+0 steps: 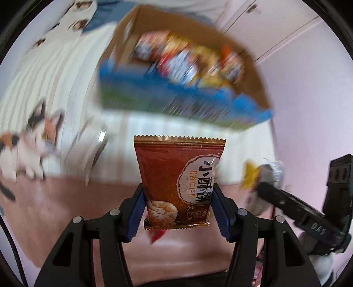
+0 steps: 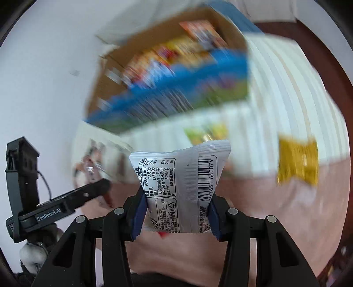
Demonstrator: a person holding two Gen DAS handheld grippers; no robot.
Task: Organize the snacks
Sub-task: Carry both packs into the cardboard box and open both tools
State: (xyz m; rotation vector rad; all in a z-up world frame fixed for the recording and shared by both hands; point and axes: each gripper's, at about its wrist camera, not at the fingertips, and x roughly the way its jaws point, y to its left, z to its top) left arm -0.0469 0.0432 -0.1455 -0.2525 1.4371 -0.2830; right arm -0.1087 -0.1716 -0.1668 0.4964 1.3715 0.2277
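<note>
We see even, bright indoor light, no hard shadows. Background smeared by motion blur: cardboard box (image 1: 183, 72) streaked, prints unreadable. Held packets (image 1: 178, 183) stay sharp, slight foil glare. Fisheye bending, dark vignette at corners.

A calico cat (image 1: 24, 152) stands at the left edge of the left wrist view, on a white striped bed cover (image 1: 55, 72) whose near border is pink. Behind it lies a cushion printed with cat faces (image 1: 77, 13). Pale cupboard doors (image 1: 275, 28) fill the background.
</note>
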